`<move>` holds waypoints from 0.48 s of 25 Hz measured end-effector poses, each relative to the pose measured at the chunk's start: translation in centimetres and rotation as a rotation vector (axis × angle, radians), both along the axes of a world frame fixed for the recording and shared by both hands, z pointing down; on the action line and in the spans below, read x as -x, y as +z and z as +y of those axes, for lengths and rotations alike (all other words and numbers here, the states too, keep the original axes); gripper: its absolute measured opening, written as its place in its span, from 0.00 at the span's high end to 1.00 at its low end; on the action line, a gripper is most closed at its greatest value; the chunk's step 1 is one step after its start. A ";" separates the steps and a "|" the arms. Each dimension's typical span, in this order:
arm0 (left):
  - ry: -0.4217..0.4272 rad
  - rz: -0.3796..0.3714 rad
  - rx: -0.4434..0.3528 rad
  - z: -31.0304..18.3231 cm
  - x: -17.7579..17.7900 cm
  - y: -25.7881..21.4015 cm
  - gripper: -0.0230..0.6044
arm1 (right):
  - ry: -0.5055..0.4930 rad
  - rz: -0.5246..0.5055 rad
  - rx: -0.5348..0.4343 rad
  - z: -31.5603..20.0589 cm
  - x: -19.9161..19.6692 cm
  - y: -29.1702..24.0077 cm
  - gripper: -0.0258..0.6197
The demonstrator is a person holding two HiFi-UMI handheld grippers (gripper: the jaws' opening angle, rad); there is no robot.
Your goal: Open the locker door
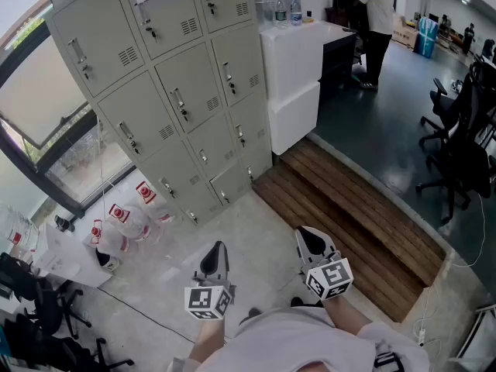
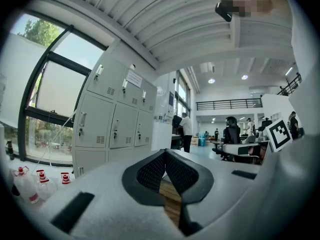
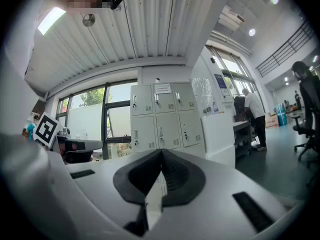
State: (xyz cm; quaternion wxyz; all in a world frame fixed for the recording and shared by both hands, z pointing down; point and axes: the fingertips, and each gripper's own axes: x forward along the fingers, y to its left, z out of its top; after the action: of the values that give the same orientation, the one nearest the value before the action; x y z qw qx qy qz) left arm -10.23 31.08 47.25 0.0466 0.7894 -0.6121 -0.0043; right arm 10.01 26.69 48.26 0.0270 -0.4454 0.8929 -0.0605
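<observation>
A bank of pale grey lockers (image 1: 167, 91) stands ahead of me, every door closed, each with a small handle and vent slots. The same lockers (image 2: 115, 116) show at mid-left in the left gripper view and as lockers (image 3: 162, 119) centred in the right gripper view. My left gripper (image 1: 216, 257) hangs low near my body, well short of the lockers, its jaws shut with nothing between them. My right gripper (image 1: 311, 240) is beside it, also shut and empty. Both point toward the lockers.
Several clear plastic bottles with red labels (image 1: 124, 223) lie on the floor left of the lockers. A white counter (image 1: 298, 60) stands to the lockers' right, a wooden step (image 1: 349, 215) below it. A person (image 1: 377, 22) stands at the far desk. Office chairs (image 1: 461, 146) are at right.
</observation>
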 end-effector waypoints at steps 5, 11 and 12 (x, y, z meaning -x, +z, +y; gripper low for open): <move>0.000 -0.008 0.010 0.5 0.3 0.3 0.96 | -0.002 0.000 0.007 0.5 0.3 0.2 0.94; -0.002 -0.008 0.011 0.5 0.1 0.1 0.96 | -0.007 0.004 0.007 0.5 0.2 0.1 0.94; -0.002 -0.009 0.012 0.5 0.0 0.2 0.96 | -0.008 0.004 0.007 0.5 0.1 0.1 0.94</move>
State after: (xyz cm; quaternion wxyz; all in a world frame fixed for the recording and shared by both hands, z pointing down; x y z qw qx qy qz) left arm -10.19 31.60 47.46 0.0484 0.7886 -0.6130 0.0028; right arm 9.88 27.16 48.41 0.0236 -0.4418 0.8946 -0.0629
